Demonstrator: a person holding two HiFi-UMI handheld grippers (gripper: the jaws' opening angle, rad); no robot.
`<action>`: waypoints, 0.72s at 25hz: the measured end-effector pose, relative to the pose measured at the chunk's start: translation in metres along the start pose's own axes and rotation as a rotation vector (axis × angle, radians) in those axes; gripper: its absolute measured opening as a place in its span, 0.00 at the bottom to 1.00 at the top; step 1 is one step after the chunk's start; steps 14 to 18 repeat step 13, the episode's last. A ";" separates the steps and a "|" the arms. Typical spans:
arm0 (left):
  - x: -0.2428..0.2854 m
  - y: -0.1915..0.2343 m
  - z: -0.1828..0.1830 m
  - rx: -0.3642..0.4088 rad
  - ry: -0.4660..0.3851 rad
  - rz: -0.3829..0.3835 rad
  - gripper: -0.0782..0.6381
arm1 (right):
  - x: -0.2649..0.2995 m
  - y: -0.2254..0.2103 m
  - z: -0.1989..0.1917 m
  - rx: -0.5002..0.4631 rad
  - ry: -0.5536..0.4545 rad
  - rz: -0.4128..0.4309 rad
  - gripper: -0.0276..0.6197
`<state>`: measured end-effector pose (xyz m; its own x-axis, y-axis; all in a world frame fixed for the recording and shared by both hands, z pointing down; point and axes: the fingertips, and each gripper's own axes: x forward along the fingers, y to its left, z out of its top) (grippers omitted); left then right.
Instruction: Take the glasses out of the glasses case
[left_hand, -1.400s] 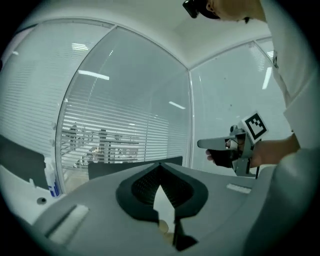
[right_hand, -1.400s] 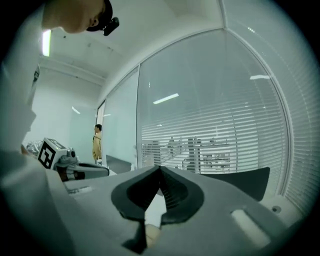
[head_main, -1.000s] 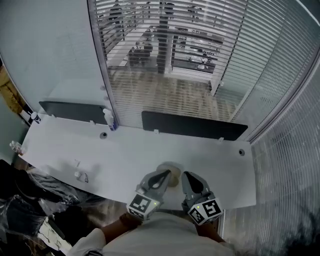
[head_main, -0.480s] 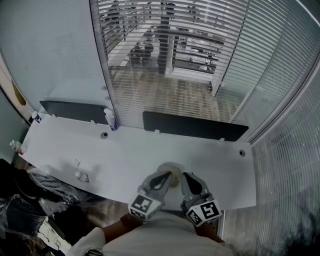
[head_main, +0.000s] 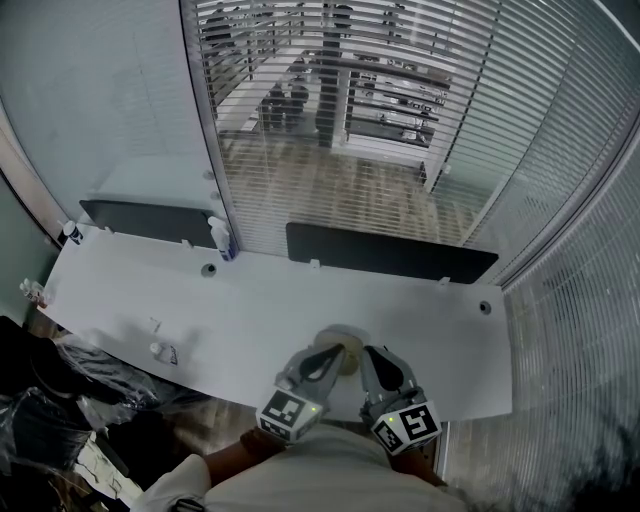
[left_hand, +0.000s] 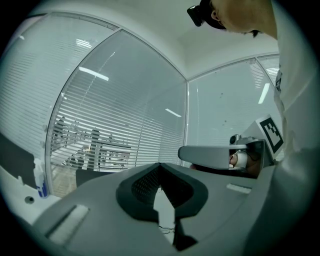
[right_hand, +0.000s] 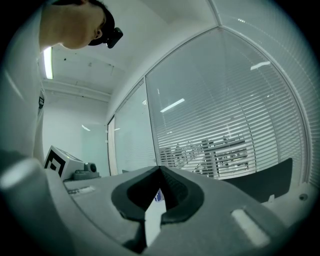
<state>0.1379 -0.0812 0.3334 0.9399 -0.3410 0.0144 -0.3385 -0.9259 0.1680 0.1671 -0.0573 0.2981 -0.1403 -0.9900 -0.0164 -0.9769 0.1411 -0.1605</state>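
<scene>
White worktop (head_main: 250, 320), we are holding left hand-held gripper (head_main: 331, 355) and right hand-held gripper (head_main: 372, 358), jaws together on both, beige rounded item (head_main: 346, 339) at tips.

Two hand-held grippers are closing in on a beige glasses case (head_main: 345, 338) at the lower centre of the frame.
The left gripper (head_main: 328, 352) and the right gripper (head_main: 372, 356), each with jaws together, are pointing up-frame over the near edge of the white desk (head_main: 260, 310), their tips flanking the case; whether they are touching it is unclear. Two black dividers (head_main: 390, 255) are standing along the desk's far edge, a spray bottle (head_main: 218, 238) is sitting by the left one, and slatted blinds (head_main: 330, 90) are filling the top.
</scene>
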 end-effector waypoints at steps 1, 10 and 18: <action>0.001 0.000 0.000 0.000 0.000 0.001 0.11 | 0.000 -0.001 0.000 0.002 0.000 0.000 0.04; 0.006 -0.008 -0.005 -0.010 0.008 -0.001 0.11 | -0.004 -0.009 -0.004 0.010 0.002 0.003 0.04; 0.011 -0.016 -0.006 -0.032 0.012 -0.016 0.11 | -0.007 -0.015 -0.002 0.011 0.004 0.000 0.04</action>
